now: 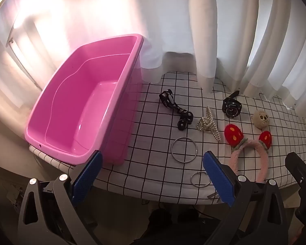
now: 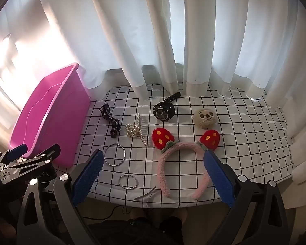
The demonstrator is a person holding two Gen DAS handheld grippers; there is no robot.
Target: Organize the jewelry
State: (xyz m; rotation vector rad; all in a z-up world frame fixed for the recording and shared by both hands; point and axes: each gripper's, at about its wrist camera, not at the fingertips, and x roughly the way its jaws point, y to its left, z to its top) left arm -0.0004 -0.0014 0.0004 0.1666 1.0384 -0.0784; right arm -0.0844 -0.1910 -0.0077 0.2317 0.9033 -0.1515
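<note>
Your left tongs (image 1: 152, 168) and right tongs (image 2: 153, 168) both gape wide, holding nothing. Ahead-left of the left tongs sits a pink tub (image 1: 87, 94), nothing inside. The jewelry lies on the table (image 2: 244, 143): headband (image 2: 183, 163) between the right tongs' fingers, watch (image 2: 164, 110) beyond, bangle (image 2: 114, 154) left.

Left tongs (image 1: 152, 175) spread wide, nothing held; right tongs (image 2: 153, 175) likewise, level beside left.
</note>
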